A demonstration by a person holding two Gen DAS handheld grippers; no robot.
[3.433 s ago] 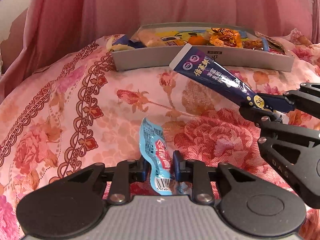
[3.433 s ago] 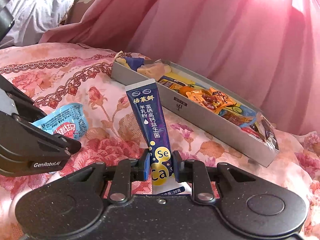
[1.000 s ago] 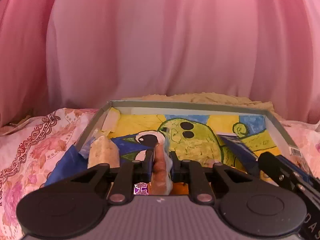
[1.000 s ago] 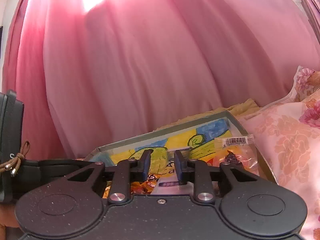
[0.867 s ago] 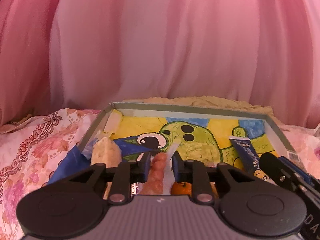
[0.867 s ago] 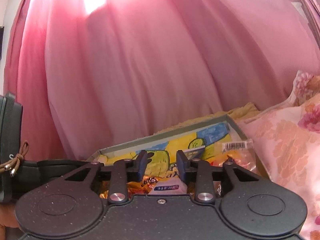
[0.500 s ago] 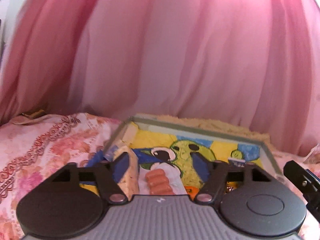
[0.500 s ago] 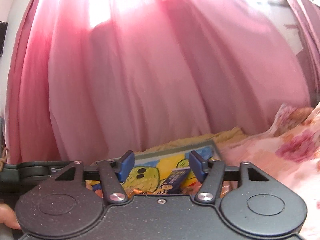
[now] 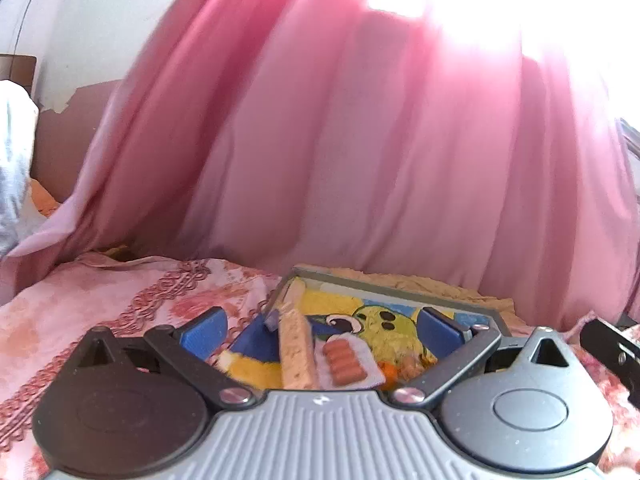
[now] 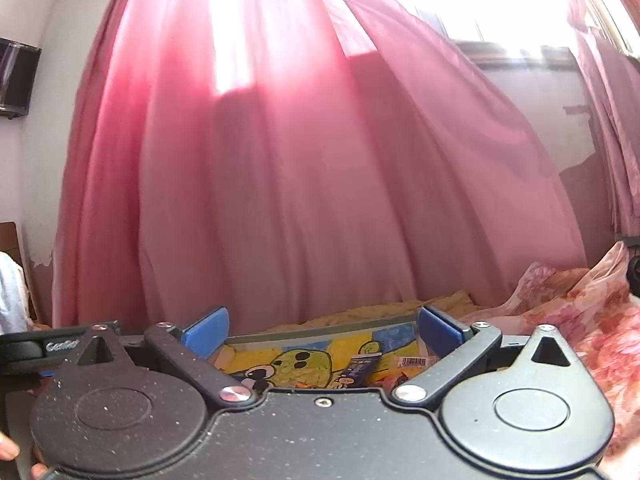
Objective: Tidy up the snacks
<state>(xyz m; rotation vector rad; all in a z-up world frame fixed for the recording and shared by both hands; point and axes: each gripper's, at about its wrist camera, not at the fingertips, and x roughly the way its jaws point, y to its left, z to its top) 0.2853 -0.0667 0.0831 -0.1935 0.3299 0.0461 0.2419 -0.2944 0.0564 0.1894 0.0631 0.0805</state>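
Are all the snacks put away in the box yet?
Nearly, it seems. The sausage pack and the blue tube already lie in the box. The left gripper and the right gripper are both open and empty. Whether any snacks are left on the bed cannot be seen here.

We see a bed (image 9: 100,304) covered with a pink flowered spread, its braided border running along the left side. A shallow grey box (image 9: 384,285) with a yellow cartoon lining lies directly on it, close to the pink curtain (image 9: 360,160). Behind the box a yellowish cloth (image 9: 440,286) lies bunched on the bed. To the right the spread (image 10: 580,312) rises in folds.
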